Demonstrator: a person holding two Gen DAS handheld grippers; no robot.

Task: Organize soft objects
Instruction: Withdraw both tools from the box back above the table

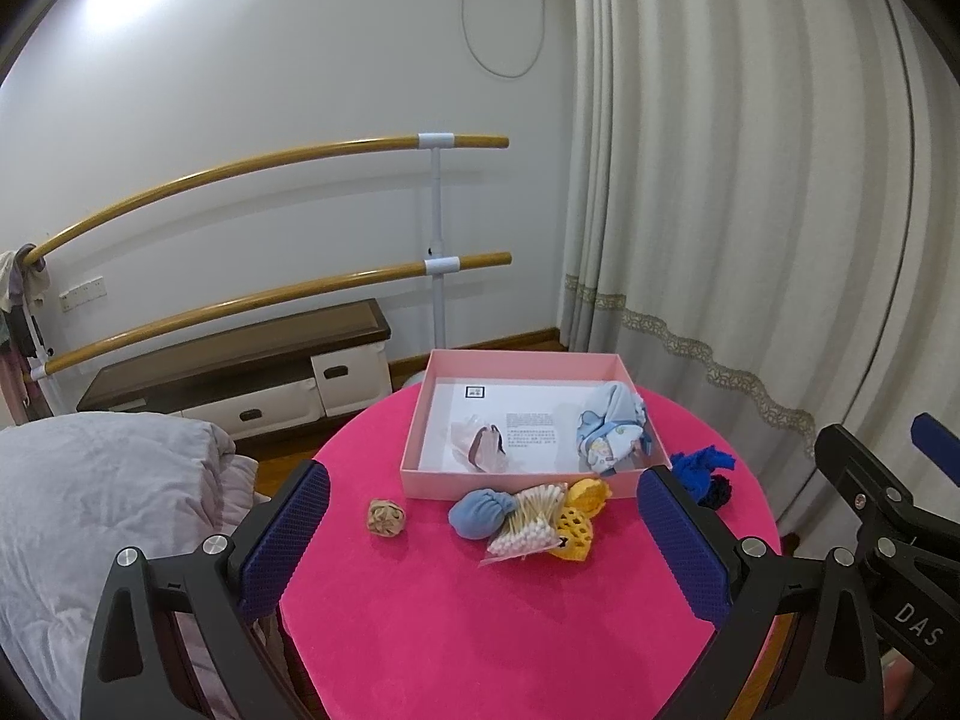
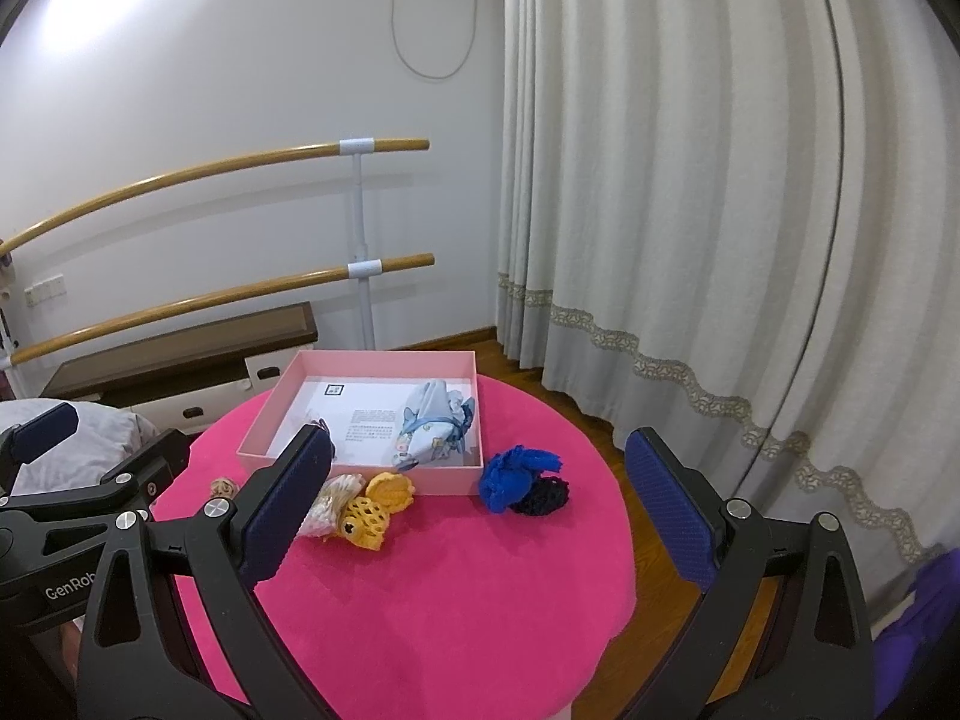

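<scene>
Both claws hang over the near edge of the round pink worktop (image 1: pixel 456 618), each spread wide and holding nothing: the left claw (image 1: pixel 483 531) and the right claw (image 2: pixel 480 501). Straight ahead of the left claw lies a loose row of soft things, its long axis running left to right: a small beige ball (image 1: pixel 386 518), a light blue bundle (image 1: pixel 480 511), a bag of cotton swabs (image 1: pixel 528 527) and a yellow knitted piece (image 1: pixel 581 519). The left claw looks the nearer for these. The blue cloth (image 2: pixel 515 478) with a dark knit (image 2: pixel 545 492) against it lies ahead of the right claw, just beside the box's near right corner. Beyond sits the pink box (image 1: pixel 516 480), already holding a pale printed cloth (image 1: pixel 612 431) and a clear pinkish item (image 1: pixel 483 447)
</scene>
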